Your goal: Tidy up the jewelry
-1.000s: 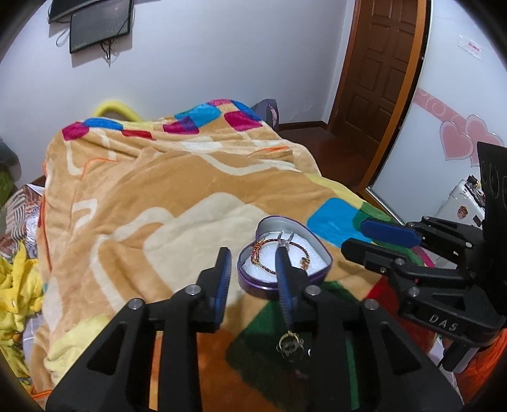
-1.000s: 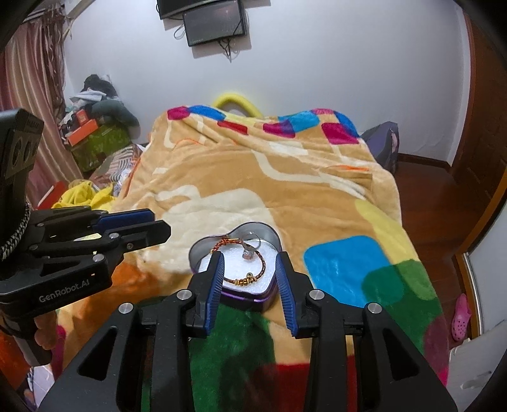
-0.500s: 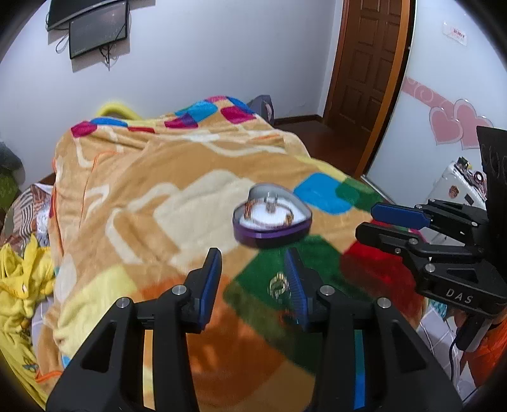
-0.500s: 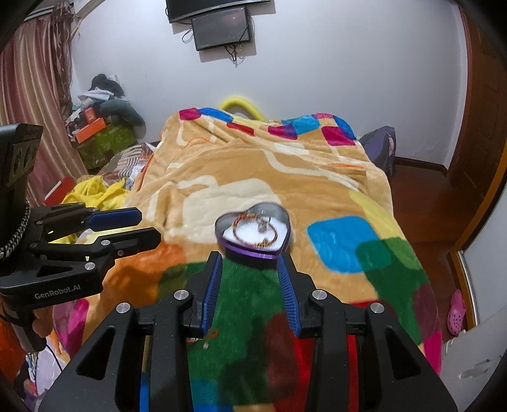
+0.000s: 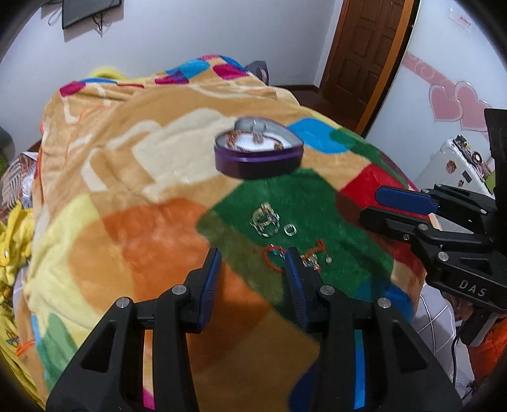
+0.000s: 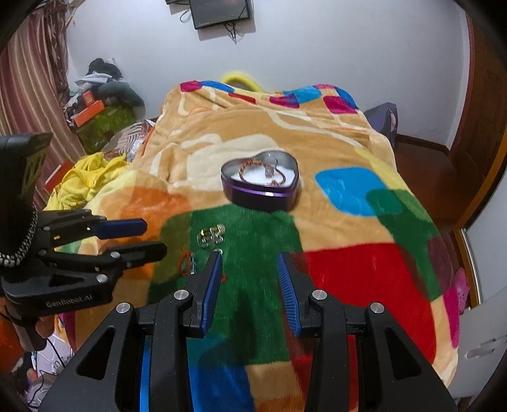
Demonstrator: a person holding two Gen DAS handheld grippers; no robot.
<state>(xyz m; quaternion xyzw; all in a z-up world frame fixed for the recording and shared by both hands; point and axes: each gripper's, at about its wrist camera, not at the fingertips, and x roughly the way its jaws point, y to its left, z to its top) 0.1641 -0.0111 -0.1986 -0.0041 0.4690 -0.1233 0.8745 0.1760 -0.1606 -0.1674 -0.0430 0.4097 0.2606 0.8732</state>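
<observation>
On the green patch of blanket (image 5: 342, 234) lie the rings (image 5: 265, 219), light, stiff and slippery; I judge the band edges the best hold. Both my left gripper (image 5: 252, 269) and right gripper (image 6: 249, 272) gape wide, empty. Beyond sits the tin (image 5: 258, 158).

This is a bedroom in a home. A bed fills the middle of both views, covered by a plush fleece blanket (image 6: 332, 133) in tan with blocks of green, red, blue and orange. A dark flat screen (image 6: 221, 11) hangs on the white wall beyond the head of the bed. A brown panelled wooden door (image 5: 364, 54) stands past the bed's far right corner, beside a wall with pink heart decorations (image 5: 456, 104). By the left edge of the bed lie a heap of yellow clothing (image 6: 85, 180), stacked boxes and bags (image 6: 101, 107), and a striped red curtain (image 6: 28, 95).
</observation>
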